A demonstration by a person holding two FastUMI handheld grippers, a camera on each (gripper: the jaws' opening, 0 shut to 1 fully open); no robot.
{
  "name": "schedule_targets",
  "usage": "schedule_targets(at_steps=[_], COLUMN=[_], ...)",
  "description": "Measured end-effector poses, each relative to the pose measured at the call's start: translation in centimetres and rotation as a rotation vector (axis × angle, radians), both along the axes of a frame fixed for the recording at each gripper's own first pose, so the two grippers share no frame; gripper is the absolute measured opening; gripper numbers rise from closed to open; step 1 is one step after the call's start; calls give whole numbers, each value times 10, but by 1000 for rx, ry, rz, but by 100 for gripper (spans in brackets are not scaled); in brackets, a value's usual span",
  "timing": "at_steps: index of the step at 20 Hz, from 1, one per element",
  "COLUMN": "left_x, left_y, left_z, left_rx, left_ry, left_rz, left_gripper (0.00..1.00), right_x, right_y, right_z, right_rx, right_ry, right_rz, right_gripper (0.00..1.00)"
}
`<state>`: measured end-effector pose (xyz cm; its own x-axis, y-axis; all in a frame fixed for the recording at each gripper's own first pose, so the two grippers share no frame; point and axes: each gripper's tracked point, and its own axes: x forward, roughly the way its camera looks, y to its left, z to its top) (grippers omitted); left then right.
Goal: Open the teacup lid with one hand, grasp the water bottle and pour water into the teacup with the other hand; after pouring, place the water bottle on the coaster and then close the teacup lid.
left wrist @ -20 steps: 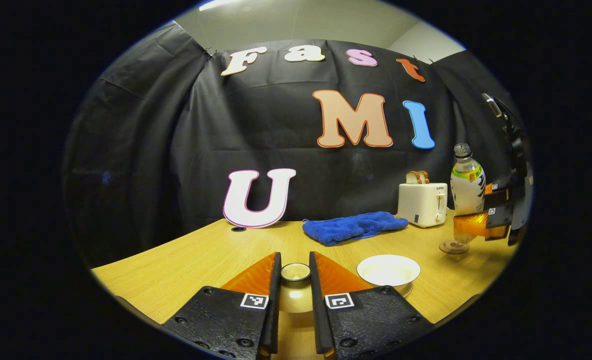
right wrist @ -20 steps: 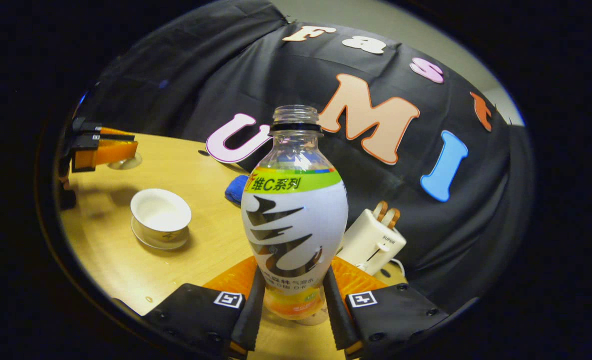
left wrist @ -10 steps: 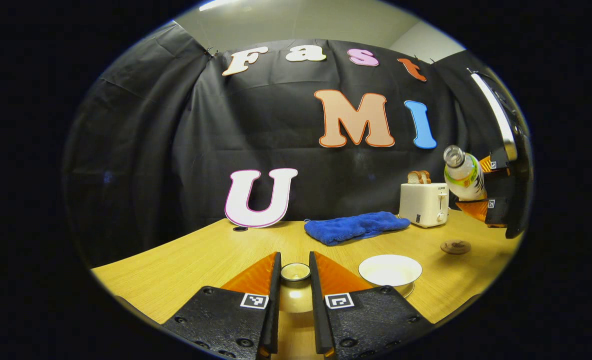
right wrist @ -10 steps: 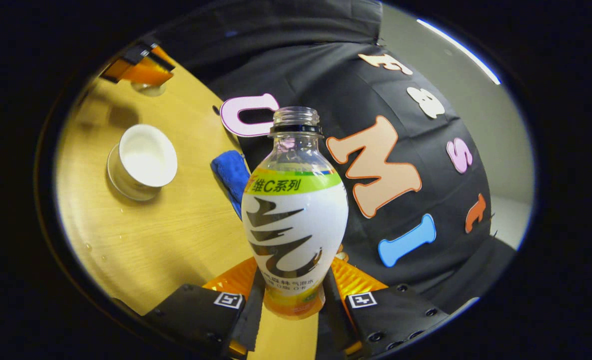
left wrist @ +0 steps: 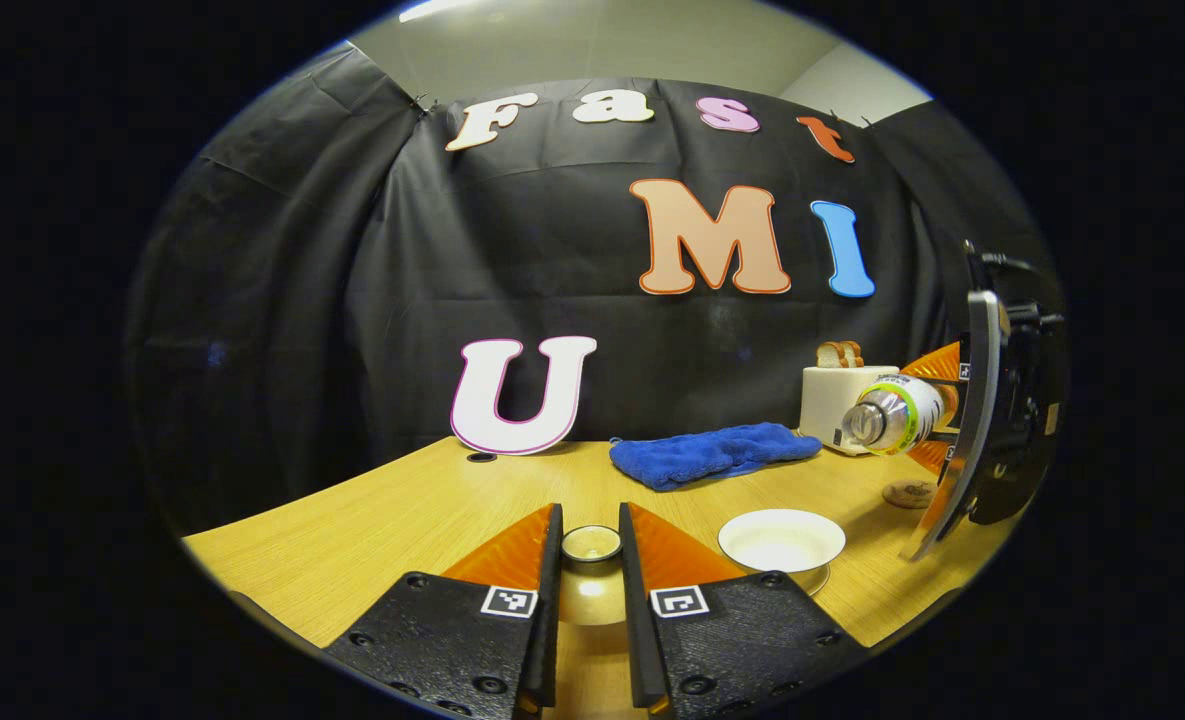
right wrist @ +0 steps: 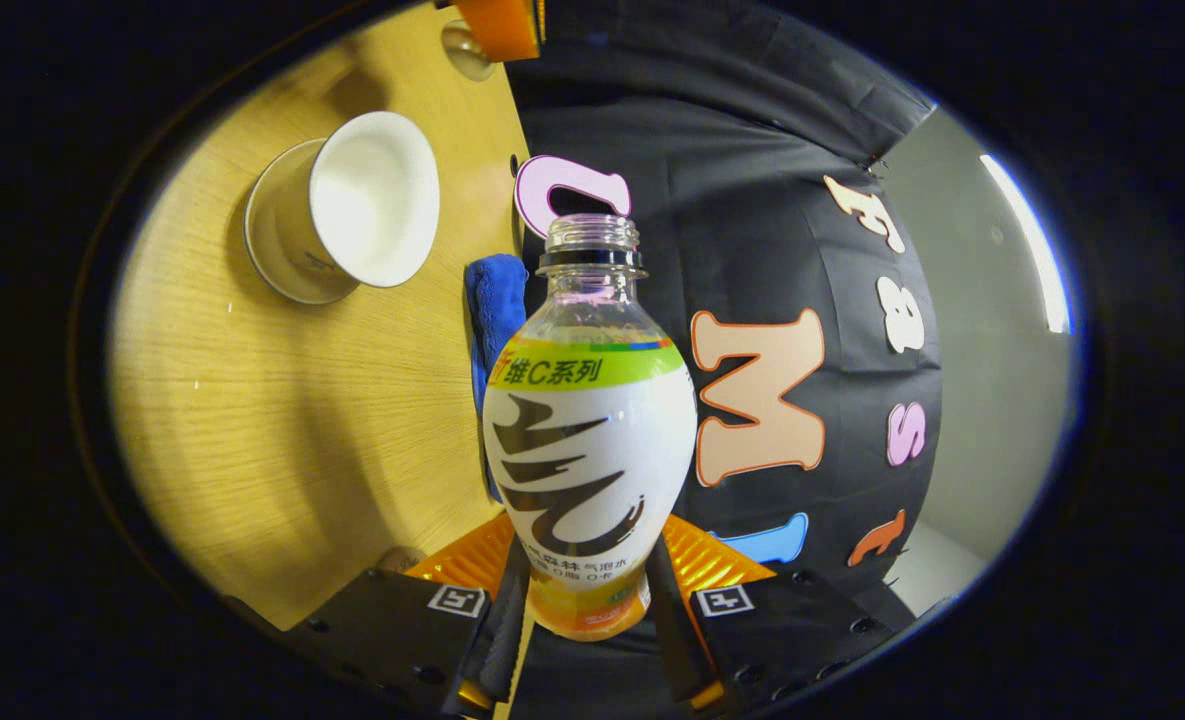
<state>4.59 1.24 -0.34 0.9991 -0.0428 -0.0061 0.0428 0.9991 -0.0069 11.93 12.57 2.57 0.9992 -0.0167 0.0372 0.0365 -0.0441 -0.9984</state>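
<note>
My left gripper (left wrist: 590, 522) is shut on the knob of the teacup lid (left wrist: 592, 598), low at the table, left of the cup. The white teacup (left wrist: 780, 540) stands uncovered on its saucer. Up right of it, the water bottle (left wrist: 890, 418) lies nearly level in the air, uncapped mouth pointing toward the cup. My right gripper (right wrist: 587, 550) is shut on the bottle (right wrist: 590, 440) near its base. In the right gripper view the teacup (right wrist: 347, 220) sits upper left, the left gripper (right wrist: 497, 22) and lid (right wrist: 467, 52) at the top. The round coaster (left wrist: 910, 492) is bare beneath the bottle.
A blue towel (left wrist: 707, 455) lies behind the cup and shows again as the towel (right wrist: 497, 310) past the bottle. A white toaster (left wrist: 837, 400) with bread slices stands at the back right. The wooden table (left wrist: 402, 520) has room to the left.
The right gripper has tipped the bottle further over, from slanted to nearly level, and brought it lower and nearer the cup. The left gripper and lid have stayed put.
</note>
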Motion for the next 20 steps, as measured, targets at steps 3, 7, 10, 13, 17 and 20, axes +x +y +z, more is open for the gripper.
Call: schedule_targets(at_steps=[3, 7, 10, 13, 17, 20], left_x=[0, 0, 0, 1, 0, 0], left_y=[0, 0, 0, 0, 0, 0], left_z=[0, 0, 0, 0, 0, 0], left_rx=[0, 0, 0, 0, 0, 0], left_ry=[0, -1, -1, -1, -1, -1], left_rz=[0, 0, 0, 0, 0, 0], left_gripper=[27, 27, 27, 27, 27, 27], right_x=[-2, -7, -7, -7, -7, -6], right_y=[5, 8, 11, 11, 12, 13], right_z=[5, 8, 11, 11, 17, 19], right_rx=[-102, -201, -239, -267, -323, -345], right_ry=[-62, -136, -167, -174, -204, -235], right_rz=[23, 46, 56, 61, 71, 80], right_gripper=[62, 62, 60, 60, 62, 61])
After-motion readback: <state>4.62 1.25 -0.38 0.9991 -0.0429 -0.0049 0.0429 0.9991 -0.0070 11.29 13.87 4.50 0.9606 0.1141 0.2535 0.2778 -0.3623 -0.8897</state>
